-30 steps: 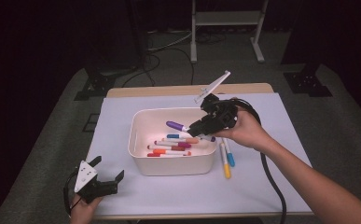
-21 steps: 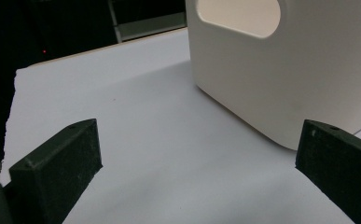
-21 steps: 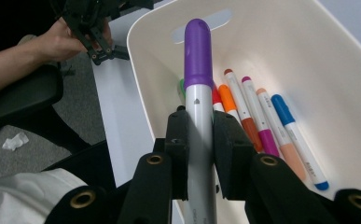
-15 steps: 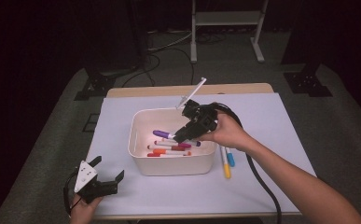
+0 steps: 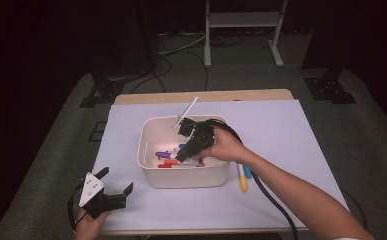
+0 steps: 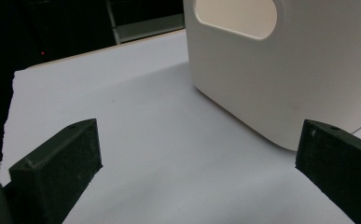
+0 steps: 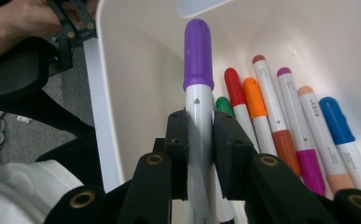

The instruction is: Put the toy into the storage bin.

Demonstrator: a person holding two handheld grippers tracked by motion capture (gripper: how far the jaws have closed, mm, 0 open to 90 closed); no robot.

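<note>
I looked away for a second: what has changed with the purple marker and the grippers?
The right gripper, shut on the purple marker, moved left and down into the bin, above the other markers. The left gripper stayed open by the table's near edge; two markers beside the bin stayed put.

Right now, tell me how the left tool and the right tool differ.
The left tool rests open and empty on the table's white cover, beside the white bin; the right tool is shut on the purple-capped marker, lowered inside that bin. Both are hand-held with black jaws.
</note>
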